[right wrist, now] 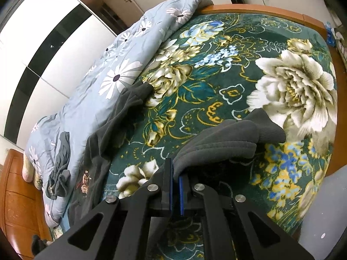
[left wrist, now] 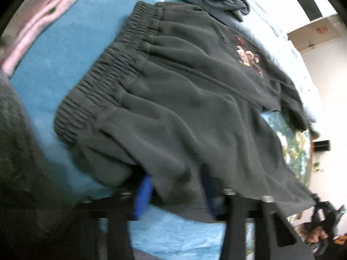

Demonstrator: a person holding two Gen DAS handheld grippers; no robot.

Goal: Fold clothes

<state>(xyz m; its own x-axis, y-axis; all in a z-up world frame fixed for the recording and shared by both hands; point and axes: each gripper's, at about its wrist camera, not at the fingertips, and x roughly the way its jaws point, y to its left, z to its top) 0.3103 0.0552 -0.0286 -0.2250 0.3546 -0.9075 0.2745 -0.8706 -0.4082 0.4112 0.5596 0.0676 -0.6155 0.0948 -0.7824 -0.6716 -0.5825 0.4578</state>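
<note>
A dark grey sweatshirt (left wrist: pixel 184 91) with a ribbed hem (left wrist: pixel 102 80) and a small chest print (left wrist: pixel 247 58) lies spread on a blue cover (left wrist: pixel 65 49). At the bottom of the left wrist view, my left gripper (left wrist: pixel 175 186) has a bunched fold of the sweatshirt's edge between its blue pads (left wrist: pixel 143 195), which press on it. In the right wrist view my right gripper (right wrist: pixel 176 173) is shut on one grey sleeve (right wrist: pixel 219 143), whose cuff (right wrist: pixel 271 130) rests on the flowered blanket. The other sleeve (right wrist: pixel 132 99) lies stretched out to the left.
A green flowered blanket (right wrist: pixel 216 75) covers the bed, with a light blue daisy duvet (right wrist: pixel 112 69) along its left side. A crumpled grey garment (right wrist: pixel 59 173) lies on the duvet. Folded pink cloth (left wrist: pixel 43 15) sits beyond the sweatshirt. A wooden bed frame (right wrist: pixel 260 10) borders the mattress.
</note>
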